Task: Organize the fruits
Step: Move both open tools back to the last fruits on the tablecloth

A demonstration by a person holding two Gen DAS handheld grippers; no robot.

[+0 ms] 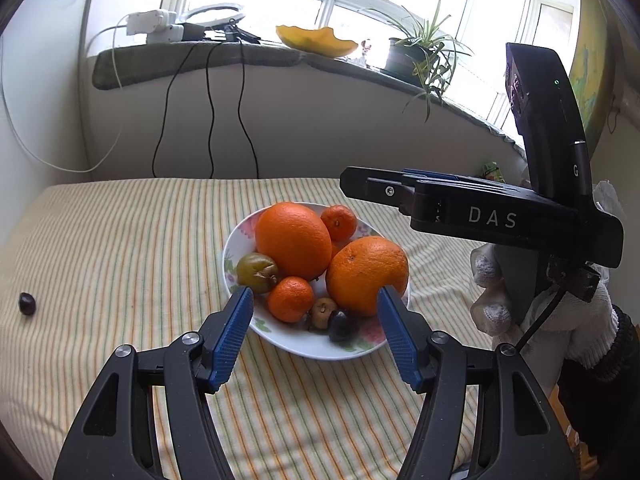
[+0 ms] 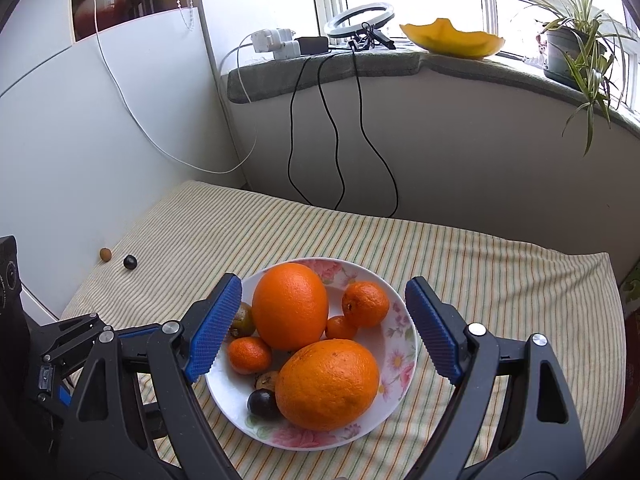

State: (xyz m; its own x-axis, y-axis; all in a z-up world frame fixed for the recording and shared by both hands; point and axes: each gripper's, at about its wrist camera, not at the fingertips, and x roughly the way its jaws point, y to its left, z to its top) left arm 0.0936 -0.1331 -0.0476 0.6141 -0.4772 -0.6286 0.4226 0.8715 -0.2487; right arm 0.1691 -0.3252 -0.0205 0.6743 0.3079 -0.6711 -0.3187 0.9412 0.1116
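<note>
Round dimpled oranges (image 2: 328,384); glossy floral plate (image 2: 404,344)

My pads (image 2: 216,328): blue ribbed rubbery texture on matt black plastic arms, shiny metal screws. Plate (image 2: 404,344): glossy white glazed ceramic, floral print. Big oranges (image 2: 326,384): dimpled, slight sheen. Tablecloth (image 2: 480,272): matt striped woven cloth. Glove (image 1: 580,328): white knit.
</note>
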